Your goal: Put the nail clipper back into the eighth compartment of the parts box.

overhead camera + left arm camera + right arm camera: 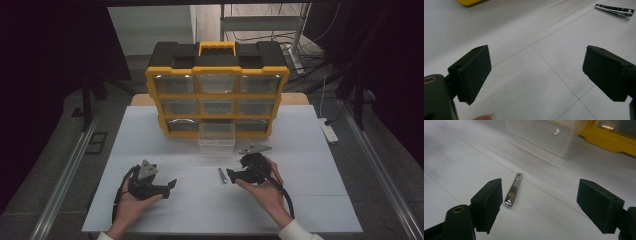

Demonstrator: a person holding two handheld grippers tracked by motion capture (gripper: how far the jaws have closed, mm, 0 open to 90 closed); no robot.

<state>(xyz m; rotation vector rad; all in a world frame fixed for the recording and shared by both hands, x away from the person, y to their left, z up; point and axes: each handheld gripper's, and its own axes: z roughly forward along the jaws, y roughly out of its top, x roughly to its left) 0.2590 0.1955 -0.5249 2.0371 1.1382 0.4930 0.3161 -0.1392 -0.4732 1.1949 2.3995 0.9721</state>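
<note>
High view: I see the nail clipper [221, 175] flat on the table [200, 215], just left of my right gripper [231, 175]. Left gripper view: left gripper [536, 72] jaws spread, empty. Right gripper view: jaws spread, clipper beside one jaw, clear drawer [544, 135] beyond.

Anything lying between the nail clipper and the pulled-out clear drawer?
Nothing: in the right gripper view, bare white table separates the nail clipper from the clear drawer.

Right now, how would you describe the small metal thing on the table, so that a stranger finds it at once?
Start at the yellow and black drawer cabinet at the back of the white table. Its clear drawer at bottom centre is pulled out; in front lies the nail clipper, beside the right gripper. It is the one loose, shiny item there.
</note>
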